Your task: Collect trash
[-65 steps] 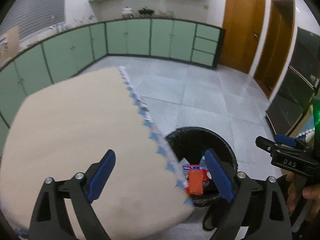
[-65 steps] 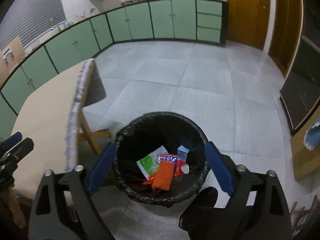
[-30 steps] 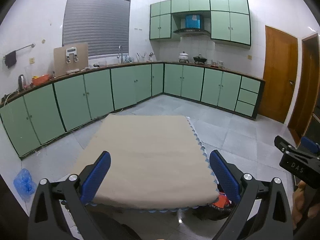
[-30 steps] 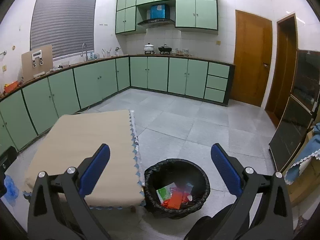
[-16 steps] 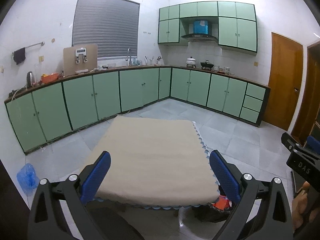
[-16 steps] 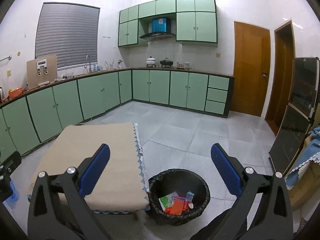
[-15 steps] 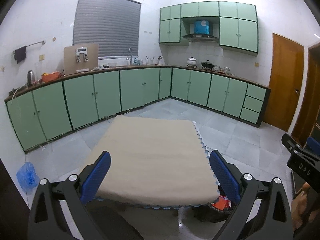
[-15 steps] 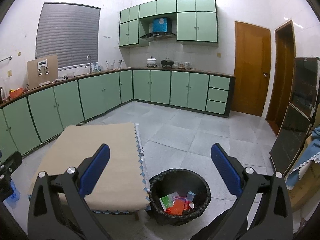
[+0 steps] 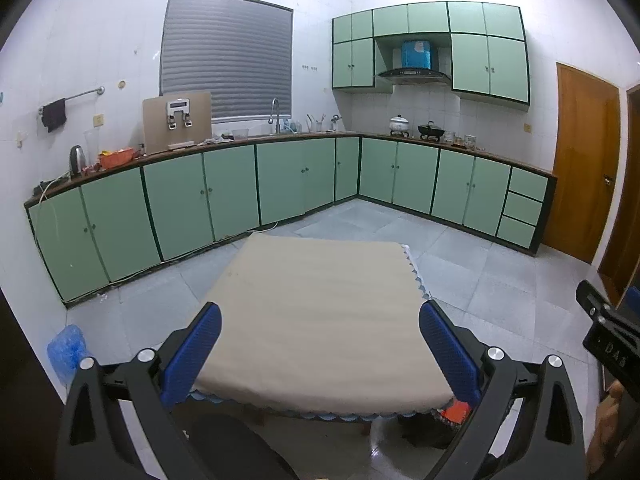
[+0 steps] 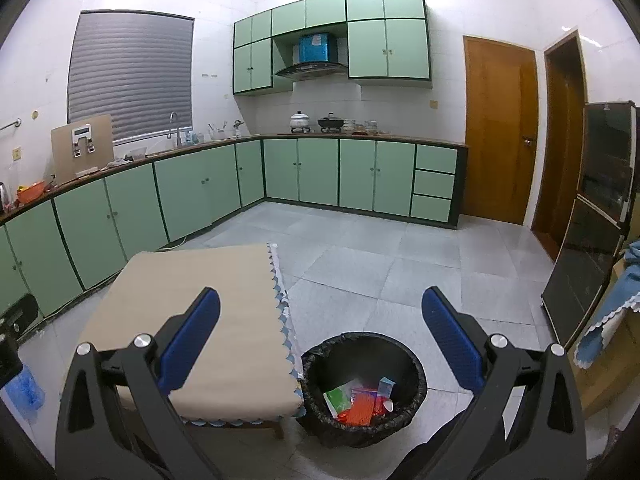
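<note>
A black-lined trash bin [image 10: 416,368] stands on the floor beside the table's right edge; inside it lie an orange wrapper [image 10: 358,404], a green packet [image 10: 338,396] and other scraps. In the left wrist view only an orange bit of that trash [image 9: 456,413] peeks out past the table corner. My left gripper [image 9: 319,348] hangs open above the near end of the low table [image 9: 320,300], nothing between its blue pads. My right gripper [image 10: 320,340] is open too, raised high above the bin and empty.
The table wears a beige cloth with a blue scalloped fringe [image 10: 280,292]. Green cabinets [image 9: 304,184] line the walls, brown doors [image 10: 498,136] stand at right. A blue bag [image 9: 66,348] lies on the floor at left. A dark shoe [image 10: 432,458] shows near the bin.
Both grippers have risen and tilted up from looking down at the bin to facing the kitchen. In the last half second almost nothing moved. Both stay open and empty.
</note>
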Demonstrator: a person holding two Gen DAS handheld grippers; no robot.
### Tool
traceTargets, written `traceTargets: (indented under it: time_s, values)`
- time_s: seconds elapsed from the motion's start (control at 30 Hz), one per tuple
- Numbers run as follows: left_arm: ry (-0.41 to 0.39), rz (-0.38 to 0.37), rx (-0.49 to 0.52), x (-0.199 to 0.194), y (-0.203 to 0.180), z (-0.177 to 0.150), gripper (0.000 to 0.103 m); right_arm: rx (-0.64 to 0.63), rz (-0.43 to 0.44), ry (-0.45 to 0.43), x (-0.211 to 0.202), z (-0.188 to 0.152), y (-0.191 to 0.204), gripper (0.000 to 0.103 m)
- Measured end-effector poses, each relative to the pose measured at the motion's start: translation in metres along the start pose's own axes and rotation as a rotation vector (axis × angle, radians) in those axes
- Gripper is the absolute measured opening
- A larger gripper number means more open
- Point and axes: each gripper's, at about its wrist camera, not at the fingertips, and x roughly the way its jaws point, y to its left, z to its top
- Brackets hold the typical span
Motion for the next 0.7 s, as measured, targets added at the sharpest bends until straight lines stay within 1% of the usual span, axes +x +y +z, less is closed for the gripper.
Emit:
traceTargets:
  time_s: [0.33, 0.7]
  values:
    - [0.001, -0.02, 0.011, 0.002, -0.01, 0.001, 0.097, 0.014, -0.012, 0.006, 0.006, 0.001, -0.008, 0.098]
    - [0.005, -0.026, 0.015, 0.003, -0.012, 0.001, 0.097, 0.021, -0.018, 0.008, 0.009, 0.002, -0.012, 0.098]
